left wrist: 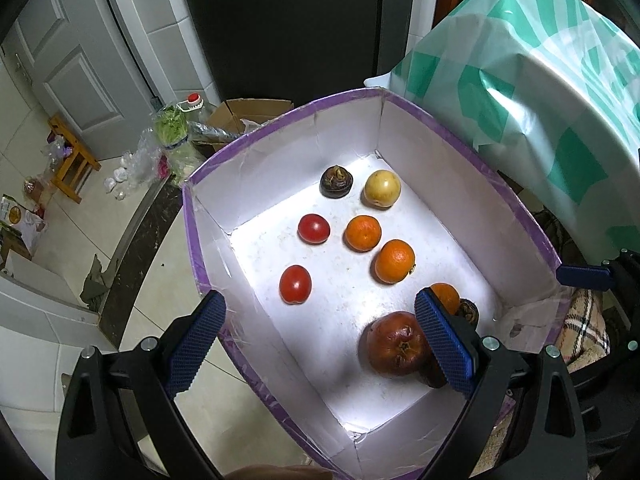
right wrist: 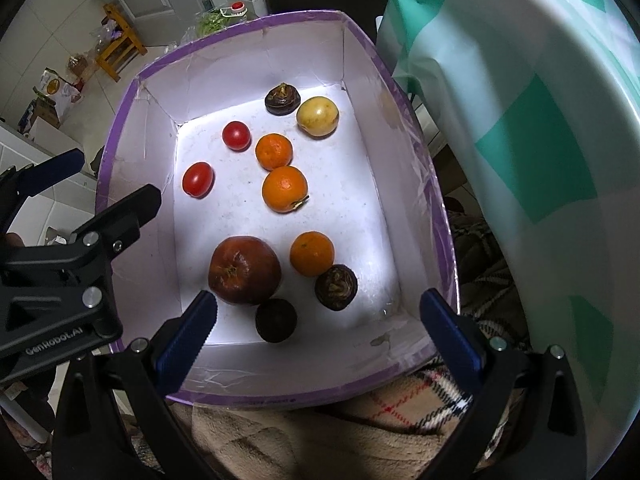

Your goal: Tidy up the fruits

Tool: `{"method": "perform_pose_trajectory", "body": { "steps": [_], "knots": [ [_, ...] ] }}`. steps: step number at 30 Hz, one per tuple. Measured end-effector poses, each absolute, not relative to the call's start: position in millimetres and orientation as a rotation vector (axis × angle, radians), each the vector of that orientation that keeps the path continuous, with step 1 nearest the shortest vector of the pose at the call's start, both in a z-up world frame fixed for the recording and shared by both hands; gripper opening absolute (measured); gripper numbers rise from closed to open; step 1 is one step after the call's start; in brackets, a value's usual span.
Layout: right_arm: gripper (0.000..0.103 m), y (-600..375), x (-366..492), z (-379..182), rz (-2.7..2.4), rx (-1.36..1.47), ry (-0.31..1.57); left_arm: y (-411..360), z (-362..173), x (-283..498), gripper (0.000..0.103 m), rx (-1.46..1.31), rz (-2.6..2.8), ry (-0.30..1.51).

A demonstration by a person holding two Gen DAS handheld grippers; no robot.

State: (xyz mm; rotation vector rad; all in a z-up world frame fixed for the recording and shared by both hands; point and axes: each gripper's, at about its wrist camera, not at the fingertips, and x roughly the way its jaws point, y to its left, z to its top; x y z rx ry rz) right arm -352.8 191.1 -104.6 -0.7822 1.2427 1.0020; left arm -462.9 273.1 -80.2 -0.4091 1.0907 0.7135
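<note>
Ten fruits lay loose in the purple-rimmed box, tomatoes toward ten o'clock, dark ones near six, while the left gripper and right gripper hovered above, jaws apart and empty, seemingly choosing.

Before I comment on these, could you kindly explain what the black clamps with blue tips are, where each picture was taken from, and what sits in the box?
The clamps are two hand-held grippers; each carries a wide-angle camera looking along its fingers. One picture comes from the left gripper, the other from the right gripper, which also sees the left one beside it. Both stand open and hold nothing. Below them is a white box with a purple rim. Inside lie two tomatoes, three oranges, a yellow fruit, a large brownish-red fruit and three small dark fruits.
</note>
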Motion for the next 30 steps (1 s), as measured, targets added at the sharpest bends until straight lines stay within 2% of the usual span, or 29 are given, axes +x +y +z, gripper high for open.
{"method": "perform_pose_trajectory", "body": {
  "steps": [30],
  "knots": [
    [0.102,193.2,-356.3,-107.5,1.005,-0.795,1.236,273.0,-81.1,-465.8,0.092,-0.417,0.733,1.062]
  ]
}}
